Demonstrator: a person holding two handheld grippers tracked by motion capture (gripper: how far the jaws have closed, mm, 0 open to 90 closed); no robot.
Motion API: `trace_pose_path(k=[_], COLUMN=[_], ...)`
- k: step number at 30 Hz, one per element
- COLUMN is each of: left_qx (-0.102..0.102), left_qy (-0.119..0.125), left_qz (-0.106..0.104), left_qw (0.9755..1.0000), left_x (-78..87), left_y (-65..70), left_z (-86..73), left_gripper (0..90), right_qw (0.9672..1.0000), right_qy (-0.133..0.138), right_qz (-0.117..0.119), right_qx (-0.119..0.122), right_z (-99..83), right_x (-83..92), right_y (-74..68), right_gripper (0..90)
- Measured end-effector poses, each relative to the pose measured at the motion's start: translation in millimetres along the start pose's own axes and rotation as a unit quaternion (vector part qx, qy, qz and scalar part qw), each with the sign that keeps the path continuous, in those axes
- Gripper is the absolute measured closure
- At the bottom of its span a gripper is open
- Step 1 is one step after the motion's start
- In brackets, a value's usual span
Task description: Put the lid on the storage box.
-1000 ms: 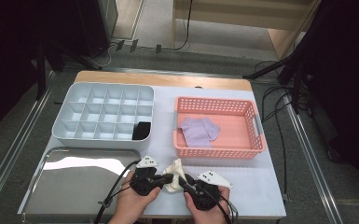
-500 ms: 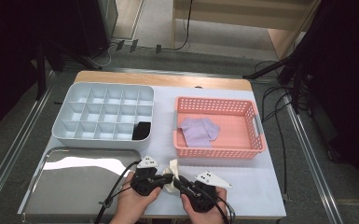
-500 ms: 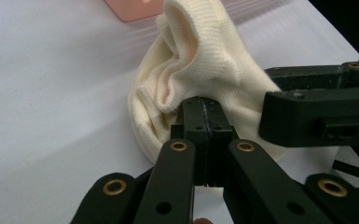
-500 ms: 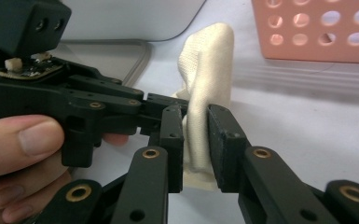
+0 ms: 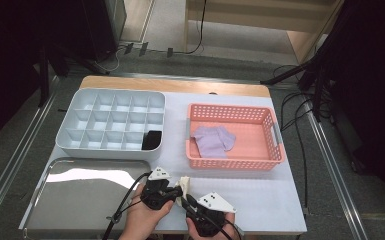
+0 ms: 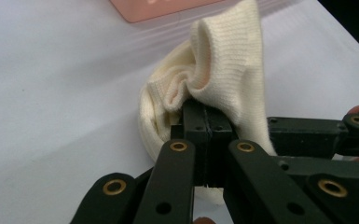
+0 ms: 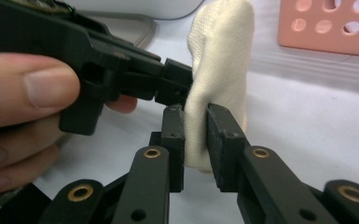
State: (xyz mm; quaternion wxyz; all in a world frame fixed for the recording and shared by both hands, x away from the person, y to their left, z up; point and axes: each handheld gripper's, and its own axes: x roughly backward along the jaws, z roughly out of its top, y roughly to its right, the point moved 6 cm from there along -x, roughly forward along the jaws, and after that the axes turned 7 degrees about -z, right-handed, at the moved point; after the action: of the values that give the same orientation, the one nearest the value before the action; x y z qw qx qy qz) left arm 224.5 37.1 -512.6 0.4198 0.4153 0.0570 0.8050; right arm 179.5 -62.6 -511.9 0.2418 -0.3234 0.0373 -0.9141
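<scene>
A cream sock (image 5: 184, 186) stands bunched up off the white table near the front edge. My left gripper (image 6: 207, 116) is shut on its ribbed cuff, and the sock (image 6: 224, 60) rises above the closed jaws. My right gripper (image 7: 196, 123) comes at the sock (image 7: 219, 46) from the other side. Its jaws have just been closing and both pads now press the fabric between them. From above, the left gripper (image 5: 176, 191) and the right gripper (image 5: 189, 200) meet tip to tip at the sock, each in one of the person's hands.
A white divided tray (image 5: 111, 152) at back left holds a black item (image 5: 152, 140) in one compartment. A pink basket (image 5: 235, 162) at back right holds a lilac cloth (image 5: 212, 141). A shiny metal tray (image 5: 75, 205) lies at front left, beside the hands.
The right gripper has moved left to the sock and its jaws have narrowed onto the fabric. The left gripper has stayed put, shut on the sock.
</scene>
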Motion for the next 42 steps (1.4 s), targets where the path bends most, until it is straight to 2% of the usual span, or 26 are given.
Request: trace_pose_path(k=[2,5,9,13,17,22,26,29,32,35,36,39,42], left_qx=[-0.012,-0.01,0.002,0.009,0.008,0.003,-0.003,-0.006,-0.008,-0.008,-0.009,-0.016,-0.02], left_qy=[0.002,0.014,0.043,0.052,0.074,0.094,0.087,0.062,0.038,0.021,0.022,0.015,0.015], left_qz=[0.015,0.014,0.012,0.01,0.009,-0.001,-0.011,-0.013,-0.02,-0.011,-0.006,-0.014,-0.016], left_qw=[0.9998,0.9997,0.999,0.9985,0.9972,0.9956,0.9962,0.998,0.999,0.9997,0.9997,0.9997,0.9995], left_x=[2.7,9.0,22.5,29.5,39.2,53.3,52.0,40.8,30.3,19.0,17.1,17.0,16.6], left_y=[2.8,1.9,-5.2,-12.9,-15.4,-9.7,-1.7,2.1,4.2,5.1,4.1,0.9,-0.8], left_z=[1.1,6.2,18.9,22.3,26.1,33.6,34.6,29.9,25.3,21.1,20.8,20.1,20.1], left_gripper=[90.0,90.0,90.0,89.6,83.6,74.0,68.6,67.1,61.2,56.1,57.4,75.7,79.8], right_qw=[0.9999,0.9994,0.9992,0.9993,0.9991,0.9989,0.9993,0.9994,0.9992,0.9991,0.9989,0.9986,0.9993], right_qy=[-0.002,-0.004,-0.005,-0.006,-0.01,-0.004,-0.005,-0.006,-0.009,-0.011,-0.011,-0.009,-0.011], right_qz=[-0.006,-0.019,-0.022,-0.021,-0.024,-0.028,-0.02,-0.018,-0.023,-0.025,-0.028,-0.028,-0.01], right_qx=[0.015,0.03,0.034,0.03,0.035,0.037,0.03,0.027,0.031,0.033,0.036,0.044,0.035], right_z=[-0.8,-2.0,-3.5,-3.7,-3.2,-4.0,-3.8,-3.3,-2.6,-1.4,-1.2,-1.0,-0.3], right_x=[-1.1,-2.9,-4.2,-5.1,-6.2,-6.6,-6.9,-7.2,-7.4,-8.2,-8.1,-7.9,-5.9], right_y=[-0.6,-1.8,-2.6,-1.2,-1.8,-2.4,-0.9,-0.4,-1.8,-2.3,-3.0,-3.9,-1.9], right_gripper=[78.4,78.6,78.2,77.7,77.2,77.2,77.2,77.2,77.0,77.0,76.9,76.1,73.1])
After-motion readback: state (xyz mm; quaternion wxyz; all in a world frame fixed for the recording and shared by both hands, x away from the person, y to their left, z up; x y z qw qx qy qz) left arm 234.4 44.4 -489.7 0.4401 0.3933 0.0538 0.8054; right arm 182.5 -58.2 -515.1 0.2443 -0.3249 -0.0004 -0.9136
